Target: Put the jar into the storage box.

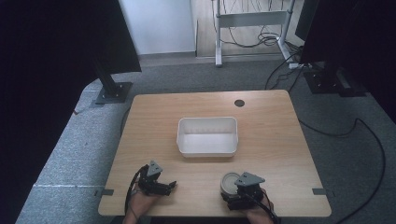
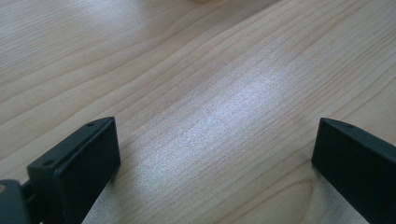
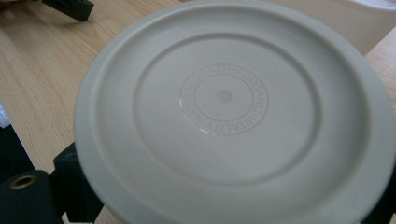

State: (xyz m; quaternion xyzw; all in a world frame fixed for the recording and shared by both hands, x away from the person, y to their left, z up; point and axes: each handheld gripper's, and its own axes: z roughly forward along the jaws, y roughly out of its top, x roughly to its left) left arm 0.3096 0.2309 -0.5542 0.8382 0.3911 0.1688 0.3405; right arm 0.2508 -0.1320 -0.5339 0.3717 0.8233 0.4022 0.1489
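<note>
I judge this to be the pick-up step: my right gripper [image 1: 232, 196], at the lower right of the high view, sits around a round container with a pale lid [image 1: 229, 182] near the table's [image 1: 275, 135] bottom edge. In the right gripper view the round container lid [image 3: 229, 116] takes up nearly the whole frame, its embossed ring of lettering at centre, and my black jaws peek out at the lower left and lower right corners, either side of the container. They stand close against its sides, but I cannot tell whether they are already pressing on it or merely bracketing it.

My left gripper [image 1: 172, 186] rests at the lower left of the high view, well apart from the container. In the left gripper view its jaws are spread wide with nothing but bare wood grain between them.

The white rectangular bin [image 1: 207, 136] stands in the middle of the frame, above both grippers, and looks empty. My guess is that the container belongs in there. The next move calls for a firm squeeze on the container's sides, a lift clear of the table, then a carry up the frame over the bin's near wall.
</note>
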